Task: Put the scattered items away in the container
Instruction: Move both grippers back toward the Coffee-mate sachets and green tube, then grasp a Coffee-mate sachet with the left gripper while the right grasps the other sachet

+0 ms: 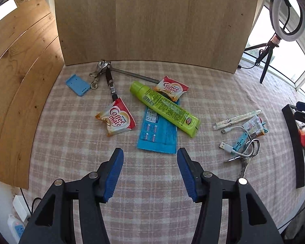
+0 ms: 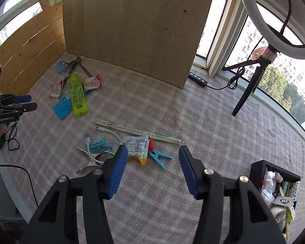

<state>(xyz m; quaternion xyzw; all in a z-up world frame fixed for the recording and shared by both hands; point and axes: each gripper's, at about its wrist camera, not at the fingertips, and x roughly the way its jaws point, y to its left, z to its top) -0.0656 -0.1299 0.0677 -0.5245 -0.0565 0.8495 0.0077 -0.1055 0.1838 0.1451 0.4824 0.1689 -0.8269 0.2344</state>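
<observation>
Your left gripper (image 1: 150, 152) hangs wide and empty above the checked tablecloth (image 1: 75, 152), just short of the blue packet (image 1: 158, 132); your right gripper (image 2: 151, 152) is also wide and empty, over the small pile near the black container (image 2: 256, 172) at the cloth's right edge. The green tube (image 1: 164, 107) lies across that flat blue packet, so pinching the packet first could drag or roll the tube. Two coffee sachets (image 1: 117, 120) sit towards the back board, thin and crinkly, likely to slip. By your right gripper the white cable (image 2: 103, 154) loops round clips and scissors; lifting one may pull the rest.
</observation>
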